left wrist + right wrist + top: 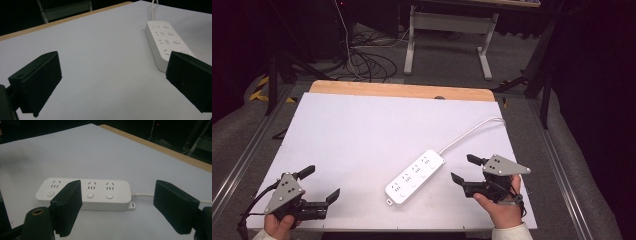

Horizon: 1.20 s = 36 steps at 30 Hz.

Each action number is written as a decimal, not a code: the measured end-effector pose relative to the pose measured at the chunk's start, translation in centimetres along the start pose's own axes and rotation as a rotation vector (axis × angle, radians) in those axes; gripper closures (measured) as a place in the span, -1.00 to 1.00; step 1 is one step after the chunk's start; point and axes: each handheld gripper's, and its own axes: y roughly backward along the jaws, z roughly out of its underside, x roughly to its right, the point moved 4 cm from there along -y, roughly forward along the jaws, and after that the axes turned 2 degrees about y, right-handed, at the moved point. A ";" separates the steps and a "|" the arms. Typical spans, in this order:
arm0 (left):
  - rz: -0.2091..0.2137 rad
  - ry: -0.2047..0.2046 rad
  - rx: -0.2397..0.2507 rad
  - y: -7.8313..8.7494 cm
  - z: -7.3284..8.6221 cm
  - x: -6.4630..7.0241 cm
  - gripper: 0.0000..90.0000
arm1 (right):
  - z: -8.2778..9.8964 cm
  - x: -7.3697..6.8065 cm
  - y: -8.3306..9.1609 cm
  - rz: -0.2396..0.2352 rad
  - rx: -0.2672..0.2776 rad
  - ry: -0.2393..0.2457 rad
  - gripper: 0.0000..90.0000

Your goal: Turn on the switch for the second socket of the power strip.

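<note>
Both grippers wide, empty. Strip (415, 177) lies mid-table, long axis diagonal, cord running far-right. My right gripper (464, 168) sits just beside its far end, left gripper (321, 183) well apart. I'd guess right goes first.

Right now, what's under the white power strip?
The power strip lies flat on the white table cover, its cord trailing toward the far right. What lies beneath the strip's body is hidden.
</note>
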 end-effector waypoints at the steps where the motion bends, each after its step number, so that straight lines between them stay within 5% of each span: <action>1: 0.005 0.005 0.003 0.0 0.0 0.0 -0.98 | 0.3 0.1 0.1 0.003 -0.005 -0.004 -0.51; 15: 0.020 -0.005 -0.003 0.2 0.0 0.2 -0.98 | 4.5 1.9 0.4 -0.012 -0.071 -0.090 -0.59; 27: -0.016 -0.016 0.008 0.5 0.3 -0.3 -0.96 | 7.9 2.5 0.4 -0.021 -0.128 -0.063 -0.59; 36: -0.018 0.016 -0.003 0.8 0.9 -0.5 -0.96 | 9.9 2.3 0.5 -0.009 -0.170 -0.088 -0.59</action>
